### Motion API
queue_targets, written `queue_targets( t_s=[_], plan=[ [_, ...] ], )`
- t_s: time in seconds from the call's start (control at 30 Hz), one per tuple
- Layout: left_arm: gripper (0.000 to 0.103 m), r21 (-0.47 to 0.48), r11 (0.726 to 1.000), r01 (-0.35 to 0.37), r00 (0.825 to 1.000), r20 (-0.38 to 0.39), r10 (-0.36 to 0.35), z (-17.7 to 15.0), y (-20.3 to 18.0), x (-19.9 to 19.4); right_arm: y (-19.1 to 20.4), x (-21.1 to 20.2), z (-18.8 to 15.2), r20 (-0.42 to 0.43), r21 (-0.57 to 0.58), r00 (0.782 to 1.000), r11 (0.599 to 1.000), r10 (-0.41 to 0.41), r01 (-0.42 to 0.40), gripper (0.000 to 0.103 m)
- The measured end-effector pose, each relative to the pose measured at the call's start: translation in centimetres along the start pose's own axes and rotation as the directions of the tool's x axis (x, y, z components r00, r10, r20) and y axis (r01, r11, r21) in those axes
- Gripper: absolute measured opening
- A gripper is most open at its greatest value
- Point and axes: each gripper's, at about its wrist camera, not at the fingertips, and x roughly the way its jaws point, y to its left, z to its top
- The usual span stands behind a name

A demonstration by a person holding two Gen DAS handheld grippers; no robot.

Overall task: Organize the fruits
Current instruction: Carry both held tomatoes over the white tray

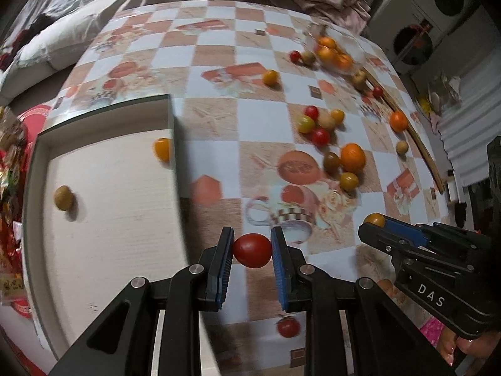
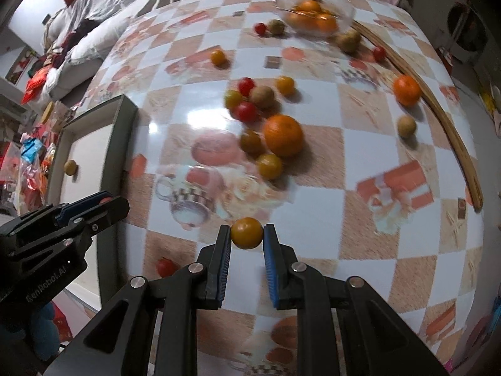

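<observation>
Gripping a red cherry tomato between its blue pads, your left gripper hangs above the checkered tablecloth, just beside the white tray; your right gripper is likewise clenched on a yellow-orange tomato, clear of the cloth. Both fruits are therefore in hand, not yet sorted. Nearest you on the table, one more small red tomato lies loose by the tray's edge. Inside the tray you have only two pieces so far: an olive-brown fruit and a yellow tomato against the far wall. Farther out, a cluster remains around a large orange, with red, yellow and brownish pieces touching or just beside it. Beyond that, strays sit well apart, including another orange near the bamboo sticks. At the far end, the glass bowl already holds several oranges. By my reading, you are early on: most fruit is still scattered.
</observation>
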Motion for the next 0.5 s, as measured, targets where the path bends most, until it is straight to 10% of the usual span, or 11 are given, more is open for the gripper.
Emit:
queue_targets(
  t_s=[0.5],
  plan=[
    [0.026,-0.145,0.986,-0.079,0.995,0.052,0.087,-1.1,8.6,-2.6,9.2,1.2,3.0,0.001,-0.172,0.998,0.983,0.060,-0.059,0.023]
  ],
)
